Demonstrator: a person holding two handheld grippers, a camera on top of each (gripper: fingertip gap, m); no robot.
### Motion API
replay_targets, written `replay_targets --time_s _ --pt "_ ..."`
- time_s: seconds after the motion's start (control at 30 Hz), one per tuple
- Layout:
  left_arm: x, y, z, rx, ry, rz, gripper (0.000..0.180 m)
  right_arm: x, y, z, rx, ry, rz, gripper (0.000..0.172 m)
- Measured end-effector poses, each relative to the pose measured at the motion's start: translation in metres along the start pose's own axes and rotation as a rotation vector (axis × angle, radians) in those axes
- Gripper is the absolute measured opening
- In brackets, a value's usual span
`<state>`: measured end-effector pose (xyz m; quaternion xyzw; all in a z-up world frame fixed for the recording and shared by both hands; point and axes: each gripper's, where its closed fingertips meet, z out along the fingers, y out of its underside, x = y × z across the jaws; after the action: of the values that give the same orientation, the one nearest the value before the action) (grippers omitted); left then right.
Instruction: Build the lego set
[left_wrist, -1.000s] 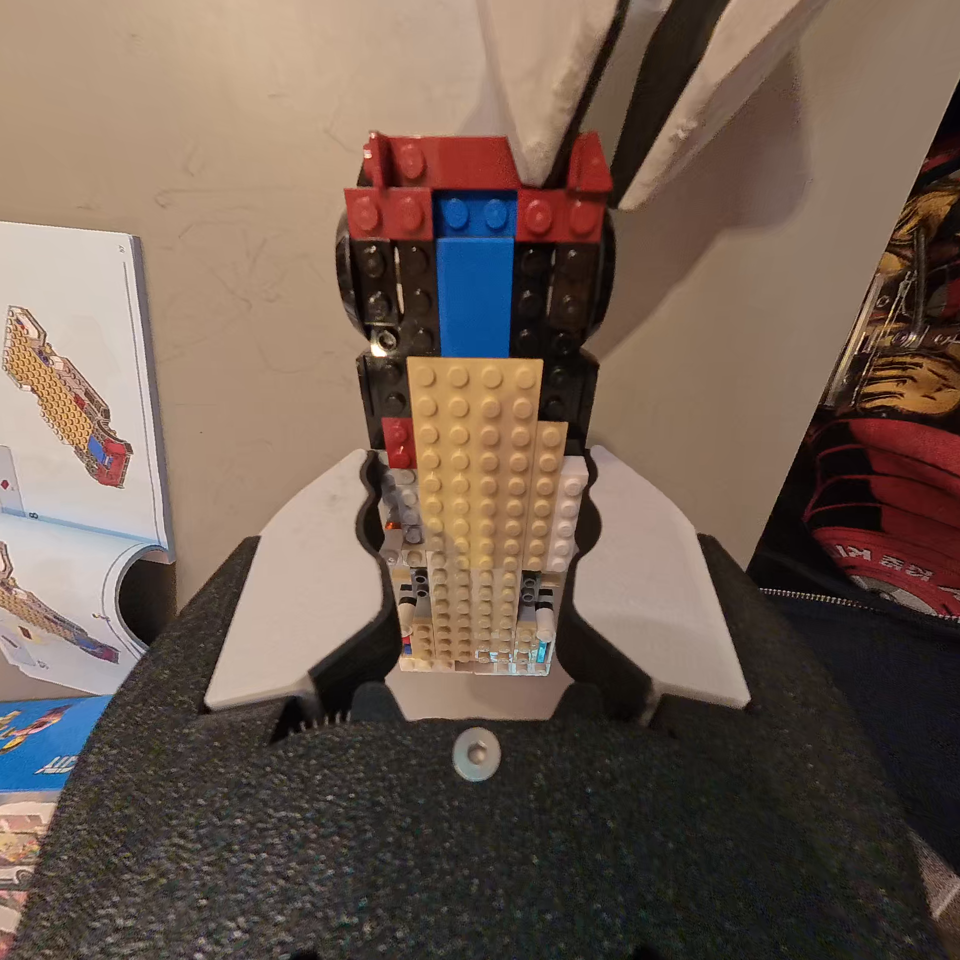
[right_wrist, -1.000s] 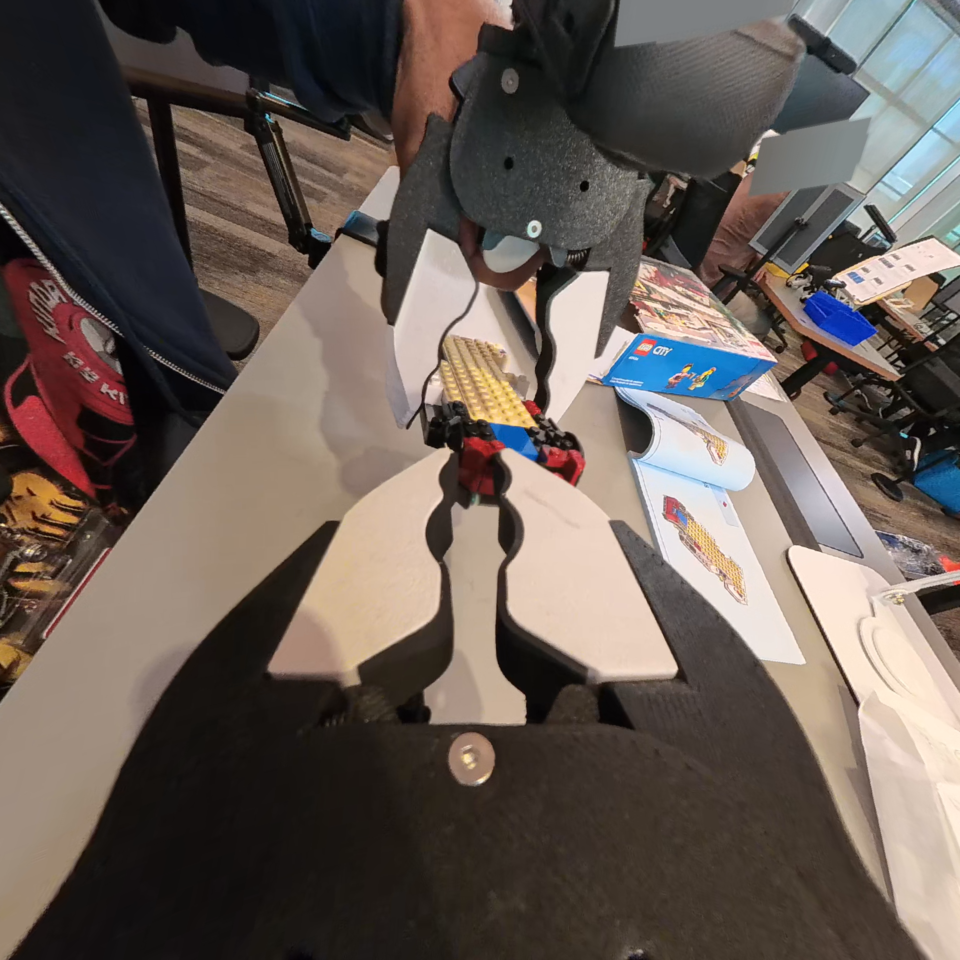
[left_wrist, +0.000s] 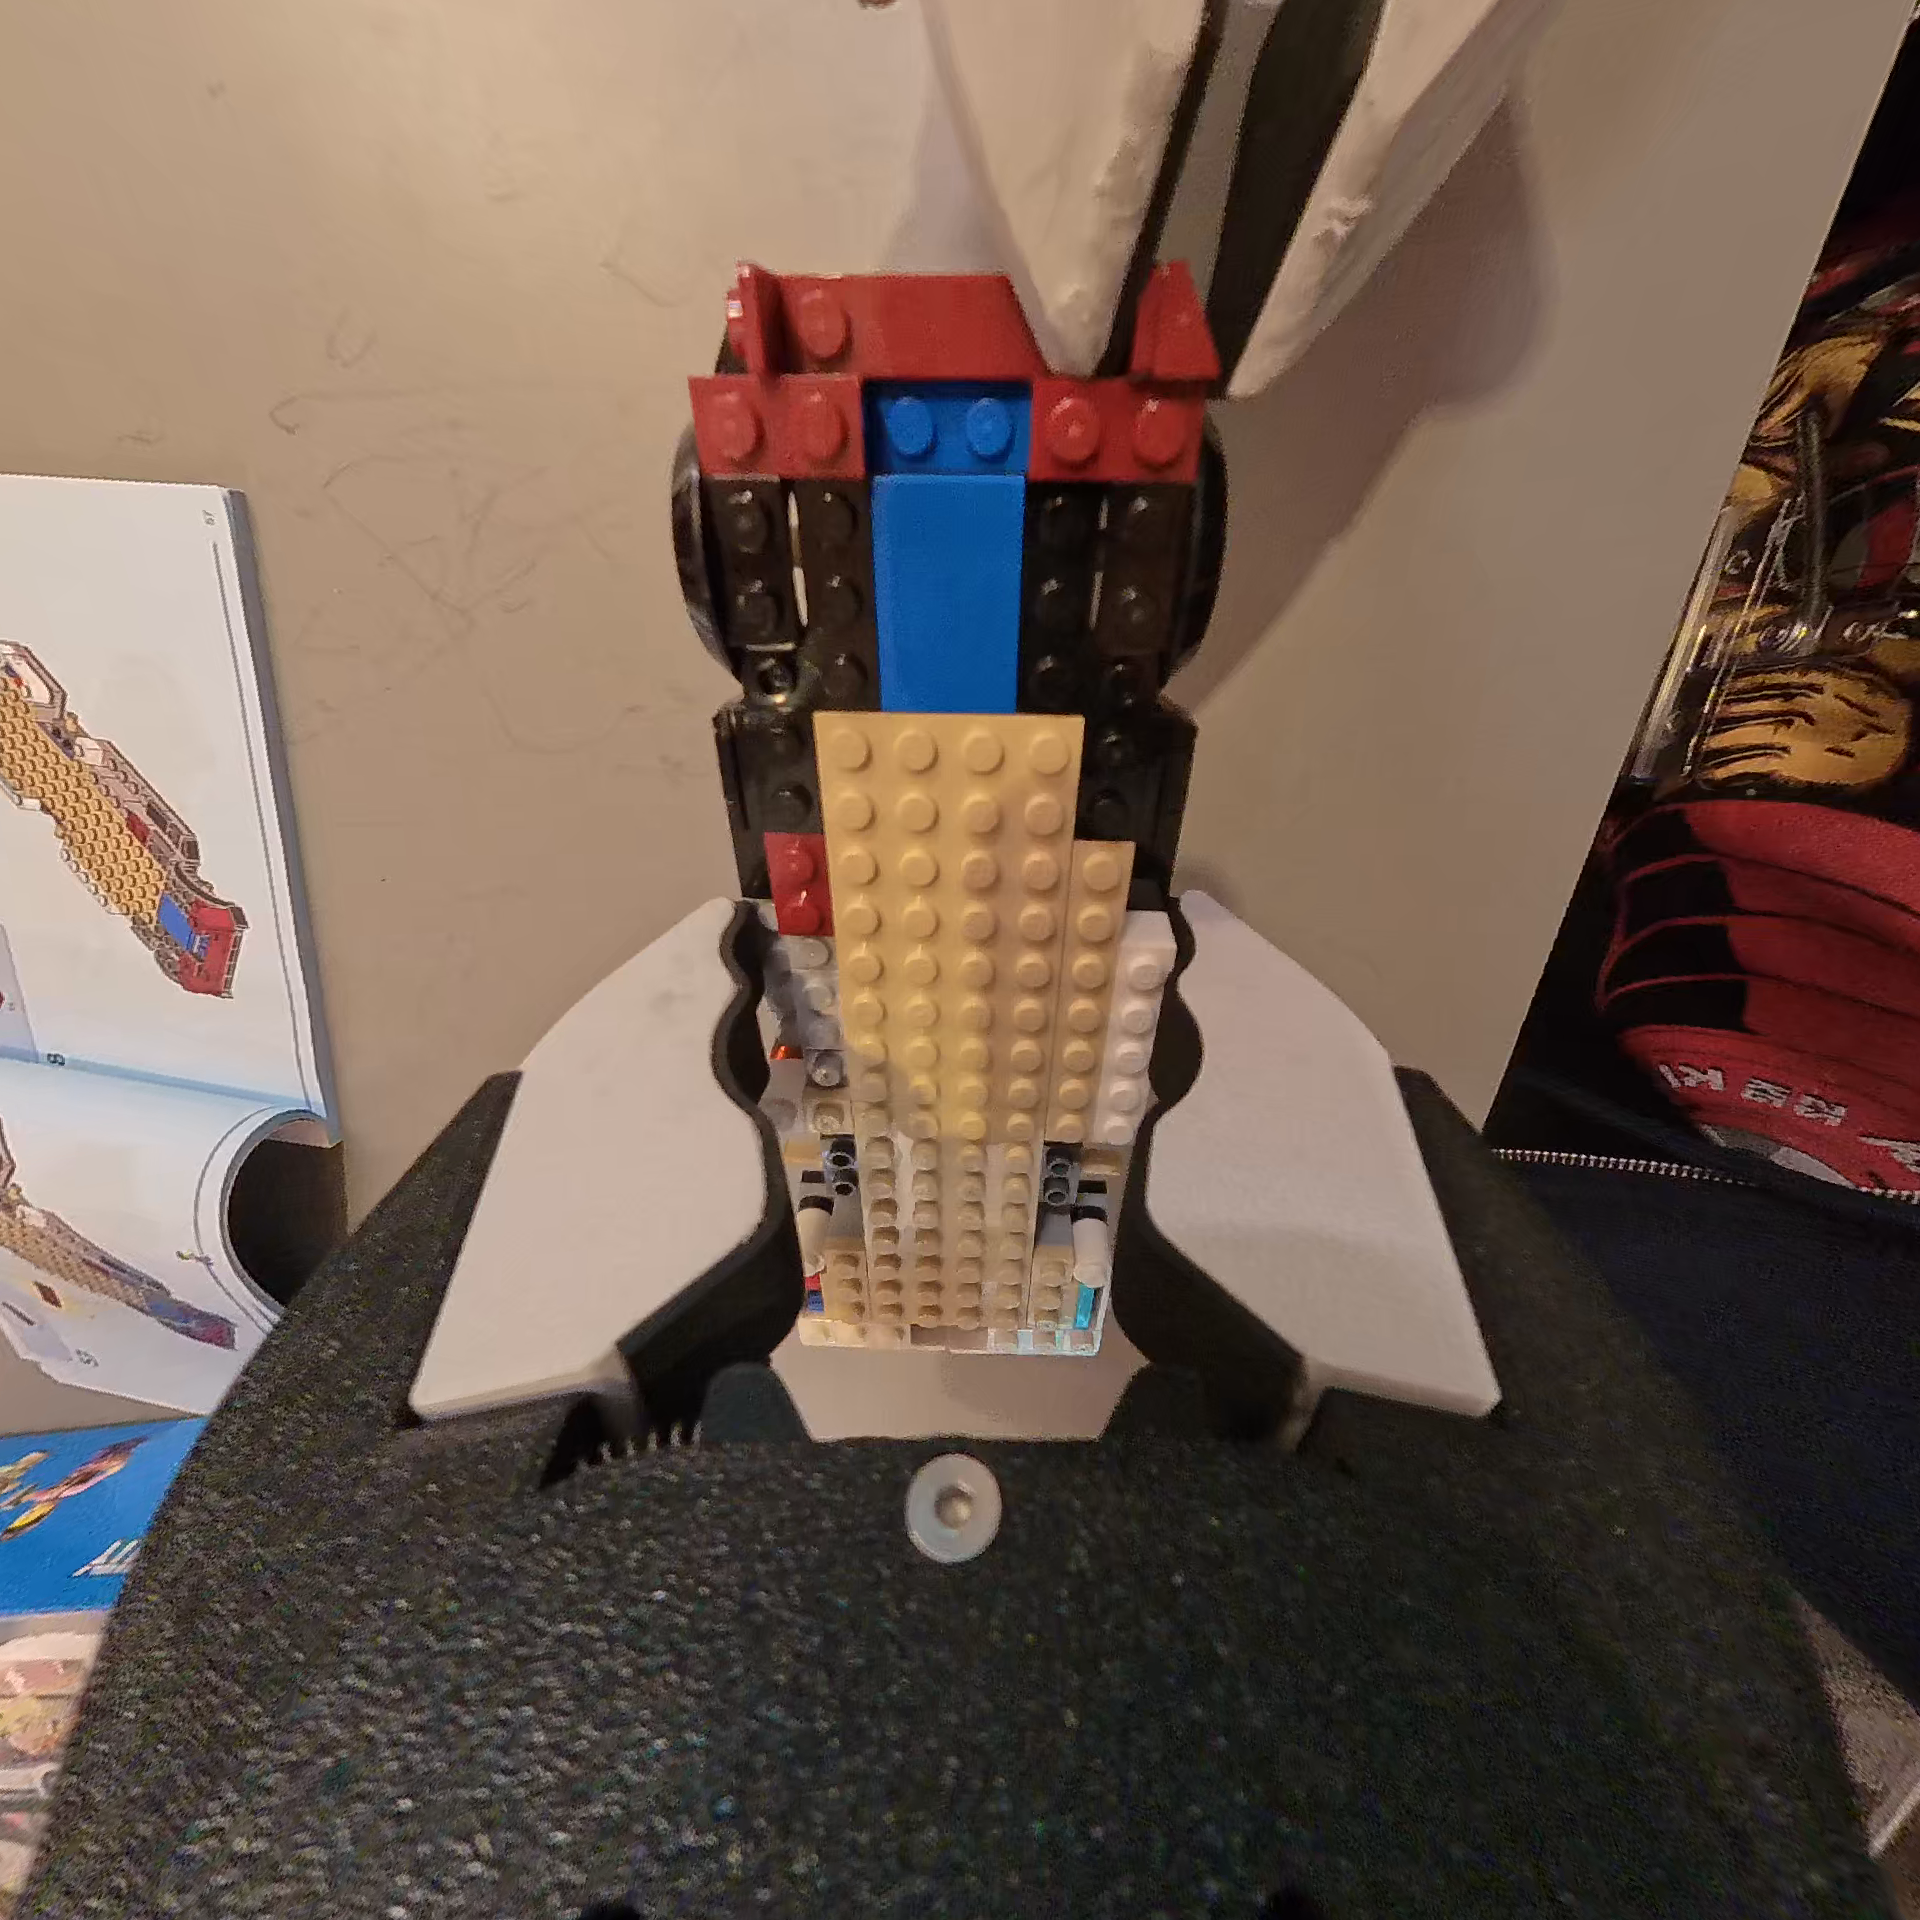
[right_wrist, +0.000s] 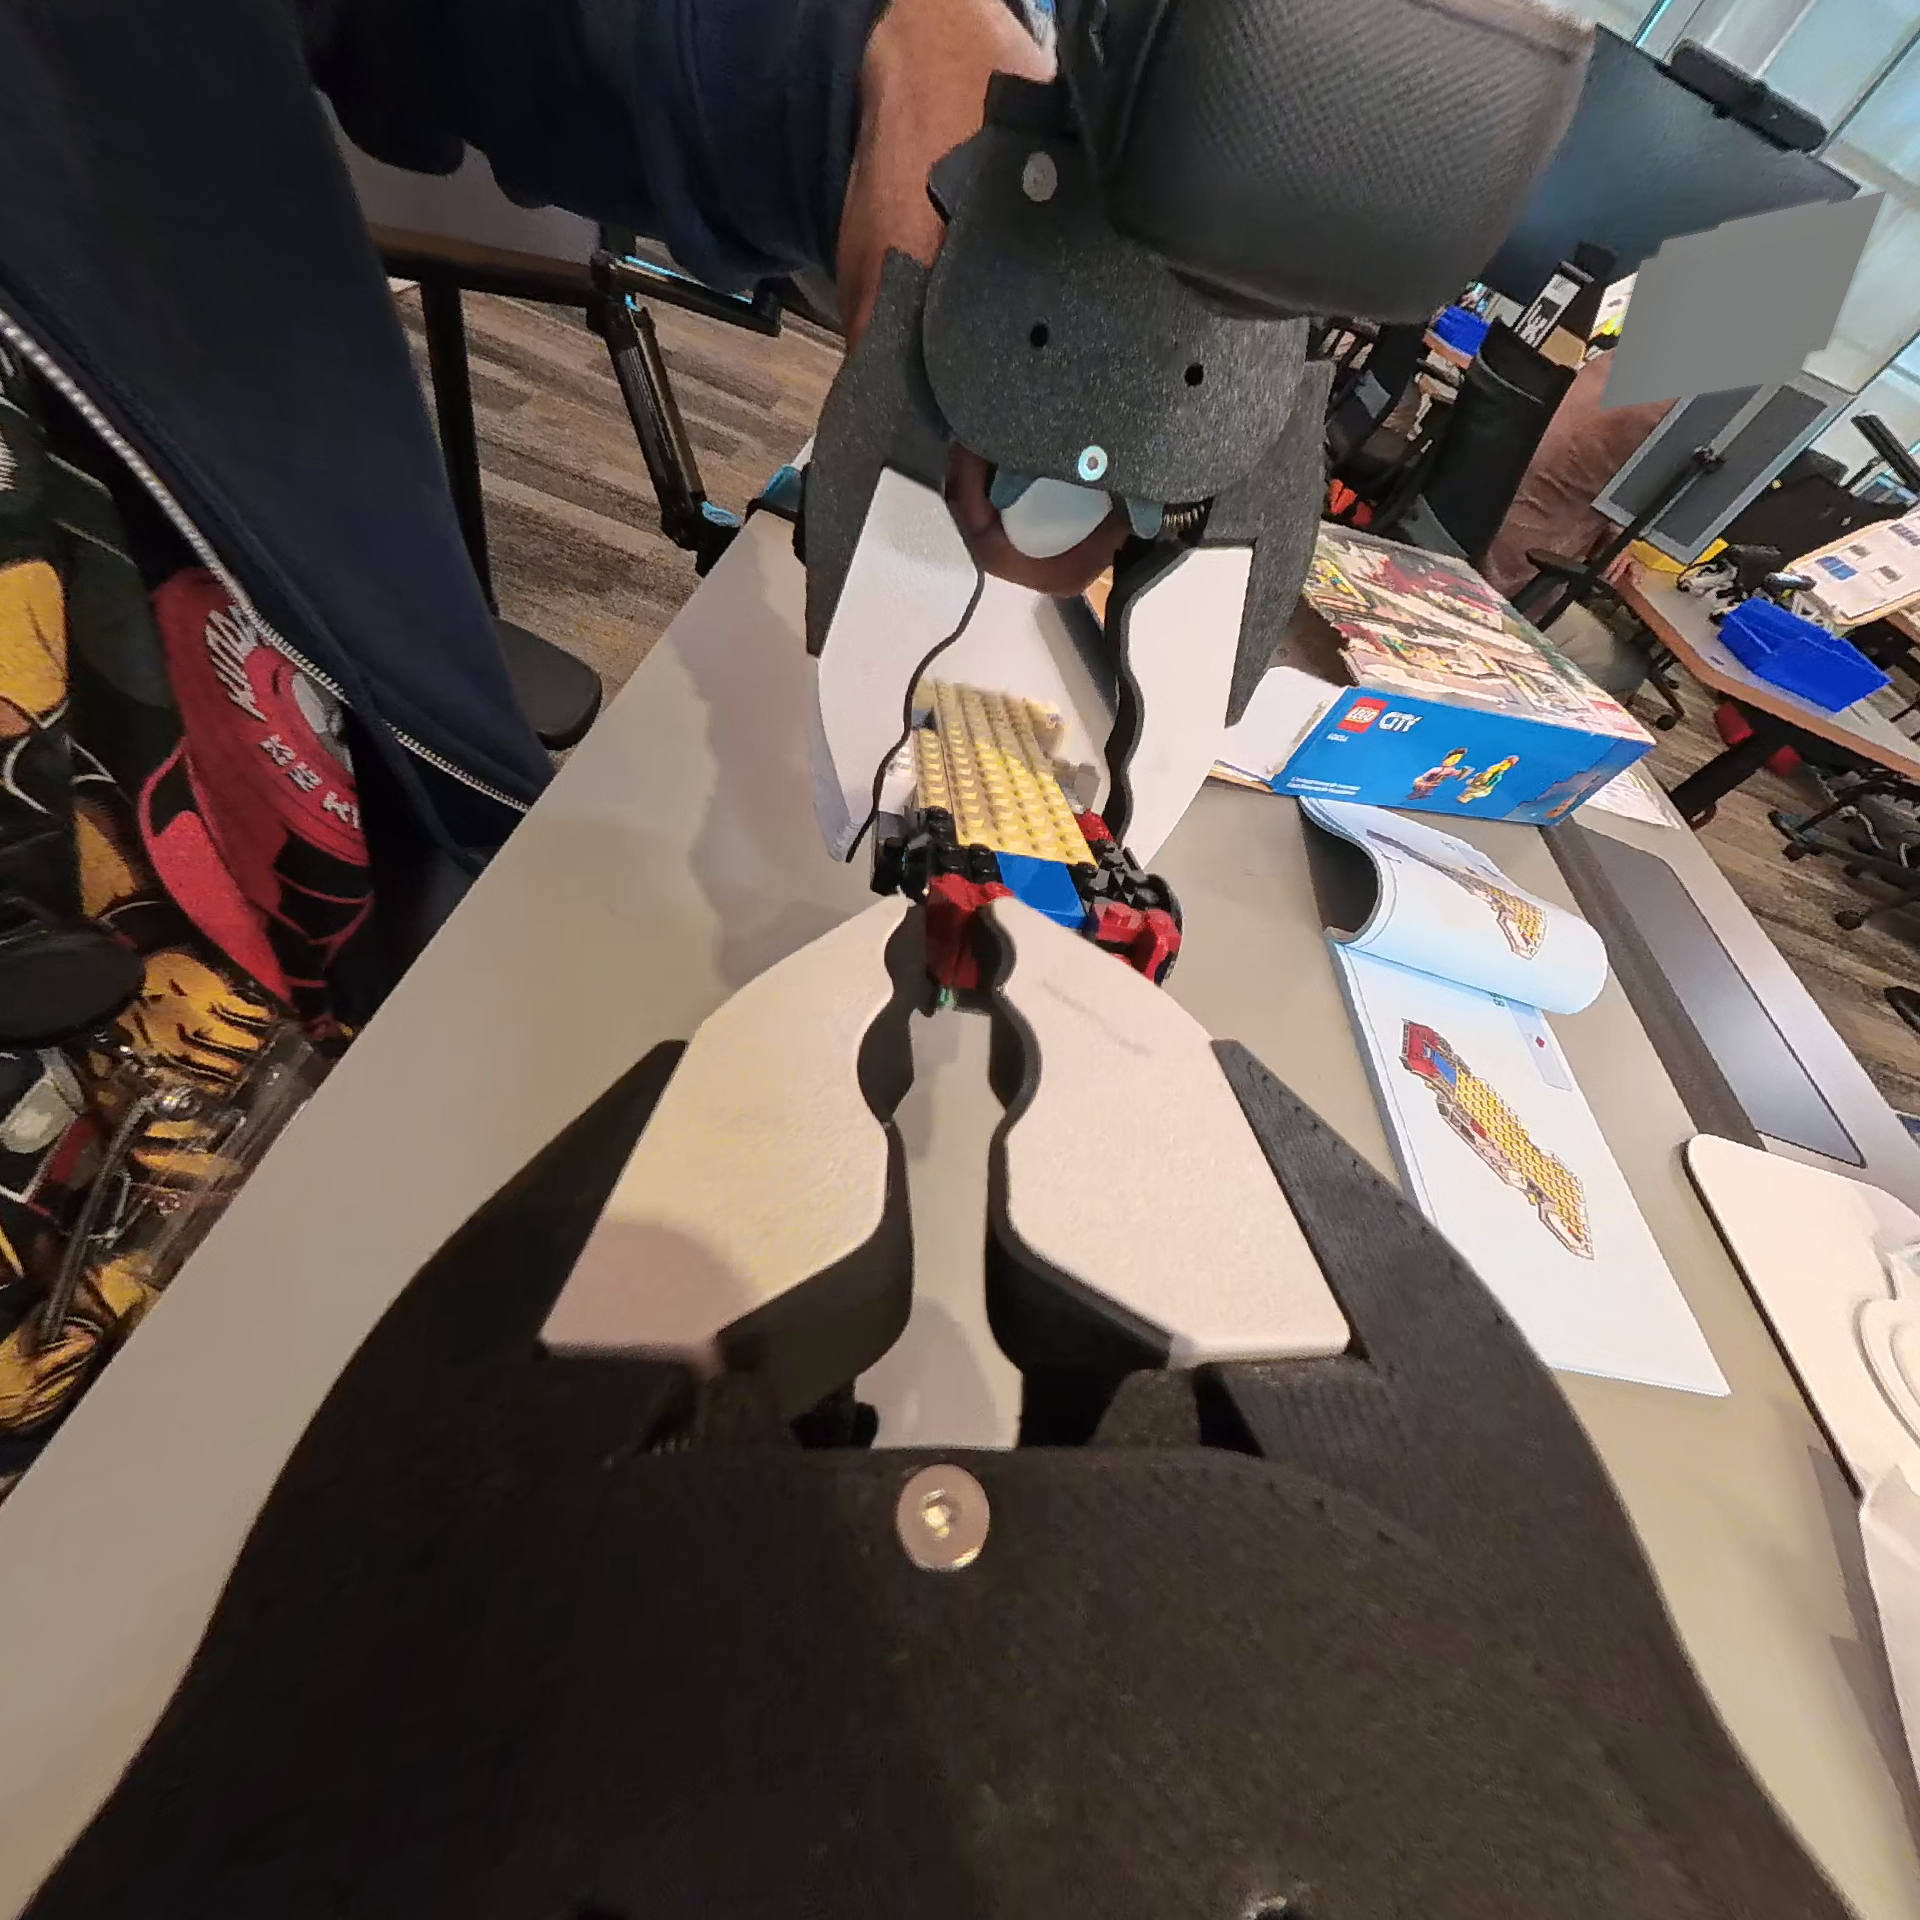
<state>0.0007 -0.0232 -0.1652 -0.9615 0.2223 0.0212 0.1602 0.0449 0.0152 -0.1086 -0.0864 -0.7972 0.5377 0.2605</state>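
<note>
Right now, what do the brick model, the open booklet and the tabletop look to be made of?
Brick model: hard moulded plastic, glossy; studs catch the light.
Booklet: paper, smooth printed pages; one page curls over.
Tabletop: smooth matt grey surface with fine scuffs, likely laminate; the core is not visible.

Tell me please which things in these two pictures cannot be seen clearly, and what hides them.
- Underside of the brick model: left wrist view, hidden by its own studded top.
- Model's rear end: right wrist view, blurred and partly behind the left gripper.
- Red front piece: right wrist view, partly covered by the right gripper's fingers.
- Instruction booklet: left wrist view, cut by the left edge.
</note>
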Motion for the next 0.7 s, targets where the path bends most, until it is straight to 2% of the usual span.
replay_targets --time_s 0.27,0.47,0.7 --pt "-0.0018 0.0053 0.0028 0.028 -0.007 0.001 0.074 -0.0003 0.0012 0.0024 -0.023 0.019 0.033 0.016" --pt "-0.0016 0.0057 0.0035 0.025 -0.016 0.016 0.074 -0.0005 0.0028 0.0034 -0.03 0.027 0.02 0.008" --pt "-0.0017 0.0028 0.0016 0.029 -0.022 0.043 0.073 -0.0029 0.0043 0.0007 -0.04 0.016 -0.025 0.007"
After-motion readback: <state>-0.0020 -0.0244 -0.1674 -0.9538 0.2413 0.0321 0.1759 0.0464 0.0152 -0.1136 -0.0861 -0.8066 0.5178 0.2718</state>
